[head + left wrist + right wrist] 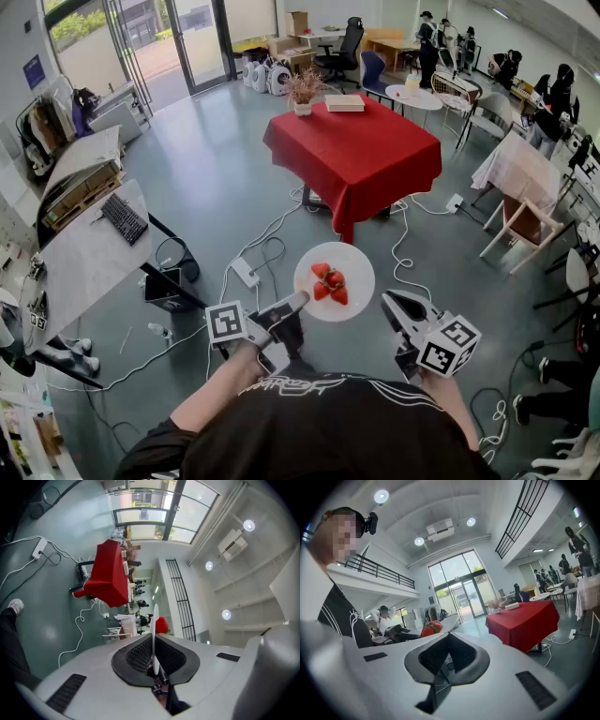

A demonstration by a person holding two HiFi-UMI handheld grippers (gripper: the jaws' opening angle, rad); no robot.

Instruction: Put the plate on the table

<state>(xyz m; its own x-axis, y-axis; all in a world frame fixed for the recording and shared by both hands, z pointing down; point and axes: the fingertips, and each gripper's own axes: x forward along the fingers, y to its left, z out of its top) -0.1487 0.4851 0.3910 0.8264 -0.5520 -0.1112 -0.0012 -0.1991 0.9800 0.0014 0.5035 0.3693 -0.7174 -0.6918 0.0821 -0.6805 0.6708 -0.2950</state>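
A white plate (349, 269) carrying red strawberries (330, 281) hangs in the air above the grey floor. My left gripper (298, 302) is shut on the plate's left rim. The left gripper view shows the plate (154, 630) edge-on between the pads of that gripper (153, 641), with the strawberries (161, 624) just past it. My right gripper (396, 304) hovers to the right of the plate, apart from it, shut and holding nothing. In its own view the right gripper (449, 637) has its jaws together. The red-clothed table (356, 155) stands farther ahead.
On the red table rest a dried plant (303, 92) and a white box (344, 103). Cables and a power strip (246, 272) lie on the floor under the plate. A grey desk with a keyboard (124, 217) is at the left, a wooden chair (520, 225) at the right.
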